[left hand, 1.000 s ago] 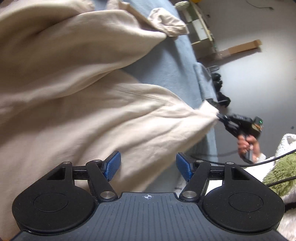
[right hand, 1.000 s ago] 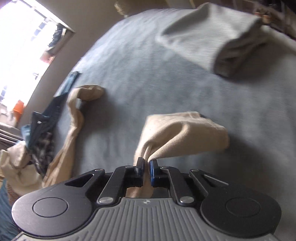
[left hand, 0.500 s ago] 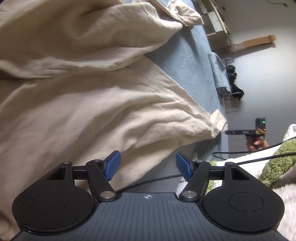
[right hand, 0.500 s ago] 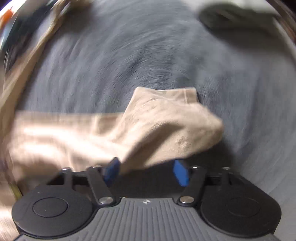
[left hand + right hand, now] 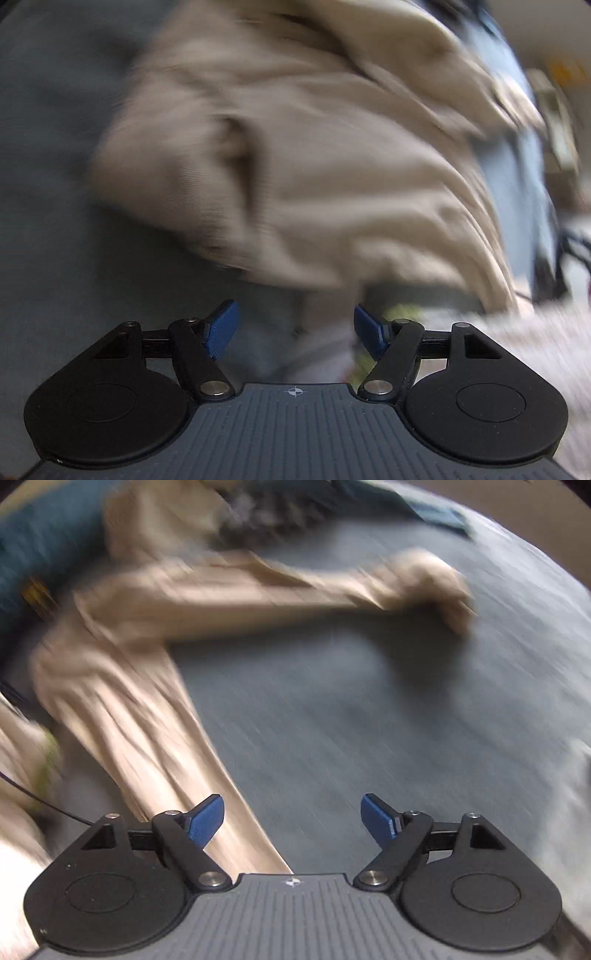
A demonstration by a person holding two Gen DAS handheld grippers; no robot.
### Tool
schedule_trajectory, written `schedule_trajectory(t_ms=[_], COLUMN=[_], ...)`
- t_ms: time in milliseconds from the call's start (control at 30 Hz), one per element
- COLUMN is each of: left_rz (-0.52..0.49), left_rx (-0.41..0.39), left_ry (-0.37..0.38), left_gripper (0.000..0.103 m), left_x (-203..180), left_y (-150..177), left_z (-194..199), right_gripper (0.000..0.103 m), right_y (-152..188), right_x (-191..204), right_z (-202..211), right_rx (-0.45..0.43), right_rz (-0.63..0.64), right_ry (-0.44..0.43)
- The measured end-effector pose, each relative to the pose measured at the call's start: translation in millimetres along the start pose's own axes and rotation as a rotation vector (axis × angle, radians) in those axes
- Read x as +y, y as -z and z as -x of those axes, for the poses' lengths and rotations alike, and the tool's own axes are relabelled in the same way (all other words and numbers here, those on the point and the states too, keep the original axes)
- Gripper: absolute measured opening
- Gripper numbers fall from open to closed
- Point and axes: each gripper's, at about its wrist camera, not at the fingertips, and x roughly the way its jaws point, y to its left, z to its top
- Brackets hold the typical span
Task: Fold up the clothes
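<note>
- The left tongs (image 5: 295, 328) are released and the jaws are opening; no cloth is between the blue pads (image 5: 221, 329).
- The right tongs (image 5: 293, 821) are also released, the jaws opening wider, and nothing is gripped.
- The beige garment (image 5: 147, 716) lies crumpled on the blue-grey bed cover (image 5: 369, 720); one long part passes under the left pad of the right tongs.
- In the left view, the beige garment (image 5: 314, 166) is heaped ahead of the tongs, much blurred.
</note>
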Motion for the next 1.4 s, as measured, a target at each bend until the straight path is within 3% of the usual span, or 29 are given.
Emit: schedule_trajectory(t_ms=[67,167,333,433,600,700,867,1000,1200,1233,1300,1367,1400], left_rz=[0.064,0.150,0.309,0.333,0.278,0.248,0.308,0.311,0.220,0.208,0.175,0.158,0.160], left_rx=[-0.066,-0.183,-0.364,-0.378,-0.393,-0.431,-0.472,-0.496,-0.525,-0.526,-0.517,-0.504,-0.496], left_ry=[0.014,0.033,0.076,0.112,0.191,0.243,0.283,0.327,0.382,0.391,0.389,0.371,0.371], left_gripper=[0.069,0.069,0.068,0.067,0.067,0.067,0.067,0.067,0.067,0.067,0.067,0.067,0.067], left_x=[8,17,29,25,8,3,9,3,-21,-25,-34,-38,-39], left_y=[5,11,13,1,-18,-16,-12,-20,-52,-60,-72,-80,-81], left_z=[-1,2,13,17,31,34,24,21,17,13,6,0,0], right_gripper=[0.084,0.081,0.080,0.079,0.076,0.075,0.075,0.075,0.074,0.070,0.050,0.020,0.016], right_y=[-19,-32,-37,-38,-29,-33,-24,-6,3,3,-1,-9,-14], right_x=[17,53,118,159,216,222,229,240,252,256,258,249,243], right_z=[-36,-86,-112,-122,-140,-149,-162,-169,-169,-173,-184,-194,-199], right_rx=[-0.007,0.012,-0.113,-0.175,-0.231,-0.221,-0.196,-0.198,-0.275,-0.276,-0.270,-0.252,-0.239], right_rz=[0.024,0.095,0.214,0.395,0.706,0.668,0.573,0.603,0.635,0.648,0.658,0.590,0.536], right_ry=[-0.131,-0.229,-0.444,-0.433,-0.373,-0.439,-0.530,-0.497,-0.408,-0.366,-0.283,-0.235,-0.225])
